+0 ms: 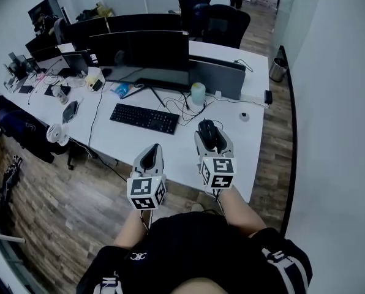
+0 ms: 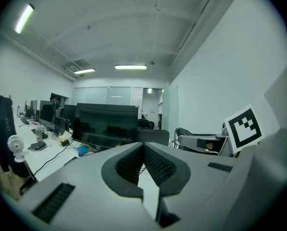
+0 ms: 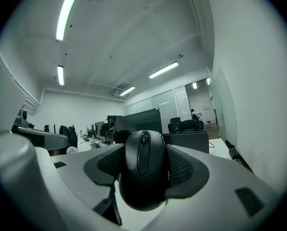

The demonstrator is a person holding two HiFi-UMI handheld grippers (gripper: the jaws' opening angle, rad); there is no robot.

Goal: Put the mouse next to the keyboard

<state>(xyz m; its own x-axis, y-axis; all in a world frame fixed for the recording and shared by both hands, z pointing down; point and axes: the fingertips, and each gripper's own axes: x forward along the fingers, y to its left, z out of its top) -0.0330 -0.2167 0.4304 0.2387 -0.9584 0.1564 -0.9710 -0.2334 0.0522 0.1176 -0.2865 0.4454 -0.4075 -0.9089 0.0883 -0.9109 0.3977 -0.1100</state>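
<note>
A black mouse [image 3: 143, 170] sits between the pads of my right gripper [image 3: 144, 165], which is shut on it. In the head view the mouse [image 1: 207, 131] is held above the white desk [image 1: 182, 155], to the right of the black keyboard [image 1: 144, 117]. My left gripper [image 1: 149, 158] hovers over the desk's near edge, below the keyboard. Its jaws [image 2: 143, 160] are shut, pads touching, with nothing between them.
A black monitor [image 1: 139, 52] stands behind the keyboard. A pale green cylinder [image 1: 198, 93] and tangled cables lie behind the mouse. A small white object [image 1: 244, 116] rests at the desk's right. A white fan [image 1: 55, 133] stands on the left desk. Office chairs [image 1: 219, 23] stand beyond.
</note>
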